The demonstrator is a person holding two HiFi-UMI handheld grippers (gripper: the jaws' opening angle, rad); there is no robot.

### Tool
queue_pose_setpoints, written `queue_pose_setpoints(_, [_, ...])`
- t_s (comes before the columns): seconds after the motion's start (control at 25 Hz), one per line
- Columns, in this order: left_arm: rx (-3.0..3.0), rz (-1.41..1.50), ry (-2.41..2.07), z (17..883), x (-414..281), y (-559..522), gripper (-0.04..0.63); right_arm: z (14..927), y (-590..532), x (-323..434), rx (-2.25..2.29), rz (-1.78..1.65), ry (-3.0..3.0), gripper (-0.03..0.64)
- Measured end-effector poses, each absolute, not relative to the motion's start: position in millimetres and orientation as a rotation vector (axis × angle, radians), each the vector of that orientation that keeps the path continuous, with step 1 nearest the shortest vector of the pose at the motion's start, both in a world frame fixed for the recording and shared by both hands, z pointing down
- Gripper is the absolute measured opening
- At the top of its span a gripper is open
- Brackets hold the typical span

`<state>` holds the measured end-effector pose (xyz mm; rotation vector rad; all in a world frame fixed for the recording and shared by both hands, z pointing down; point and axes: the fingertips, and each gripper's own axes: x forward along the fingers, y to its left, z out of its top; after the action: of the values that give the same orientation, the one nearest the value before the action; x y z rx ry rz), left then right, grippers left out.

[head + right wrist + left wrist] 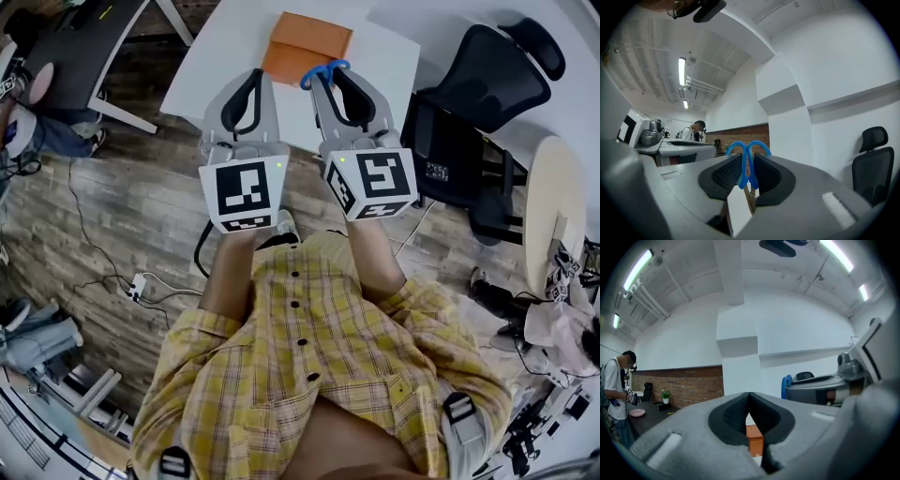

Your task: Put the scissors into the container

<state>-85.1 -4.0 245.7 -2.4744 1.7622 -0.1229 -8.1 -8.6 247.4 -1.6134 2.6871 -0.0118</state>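
The scissors (325, 71) have blue loop handles that stick out past the tips of my right gripper (328, 79), which is shut on them. In the right gripper view the blue scissors (747, 161) stand upright, pinched between the black pads. The orange container (309, 45) lies on the white table (220, 70), just beyond both grippers. My left gripper (259, 77) is level with the right one and beside it, shut with nothing in it. In the left gripper view the orange container (755, 439) shows through the slit under the closed pads (736, 413). The blades are hidden.
A black office chair (487, 84) stands right of the white table, and a round pale table (553, 211) lies farther right. A dark desk (84, 37) is at the top left. Cables lie on the wooden floor (112, 244). A person (693, 131) stands far off.
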Motion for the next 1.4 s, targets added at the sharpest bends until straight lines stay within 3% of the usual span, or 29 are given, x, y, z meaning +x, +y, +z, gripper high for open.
queue_pose_setpoints(1.4, [-2.449,-0.190,1.786,261,-59,-160,-0.002,265,-169,8,-1.540,-0.062,2.763,0.091])
